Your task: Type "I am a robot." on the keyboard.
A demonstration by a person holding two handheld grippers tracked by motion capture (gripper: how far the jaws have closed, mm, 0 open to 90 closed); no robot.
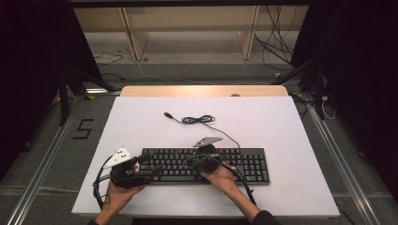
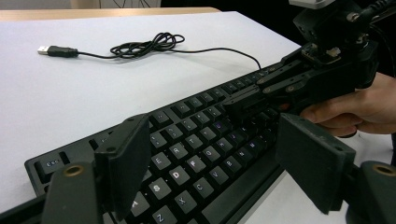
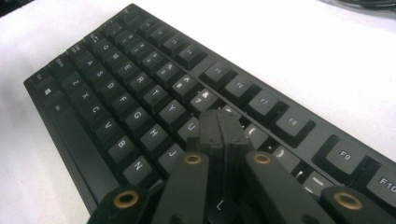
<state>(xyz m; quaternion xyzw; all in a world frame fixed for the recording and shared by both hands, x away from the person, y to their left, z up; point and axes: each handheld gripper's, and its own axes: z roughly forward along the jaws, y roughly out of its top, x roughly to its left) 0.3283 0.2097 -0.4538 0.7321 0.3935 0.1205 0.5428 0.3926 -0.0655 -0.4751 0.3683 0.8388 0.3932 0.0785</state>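
Note:
A black keyboard (image 1: 248,164) lies across the near half of the white table; its keys show in the left gripper view (image 2: 187,149) and the right gripper view (image 3: 121,93). Its cable (image 1: 197,120) coils behind it and ends in a loose USB plug (image 1: 167,114), also seen in the left gripper view (image 2: 56,50). My left gripper (image 1: 151,164) stands open at the keyboard's left end, its jaws (image 2: 215,140) spread wide over the letter keys. My right gripper (image 1: 190,163) is shut with nothing held, its tips (image 3: 219,116) low over the keys near U; it also appears farther off (image 2: 238,105). Contact with the keys cannot be told.
The white table top (image 1: 291,126) has a wooden strip (image 1: 202,90) along its far edge. Beyond it stand a wooden shelf frame (image 1: 187,28) and loose floor cables (image 1: 277,47). A hand (image 1: 220,180) holds each gripper near the front edge.

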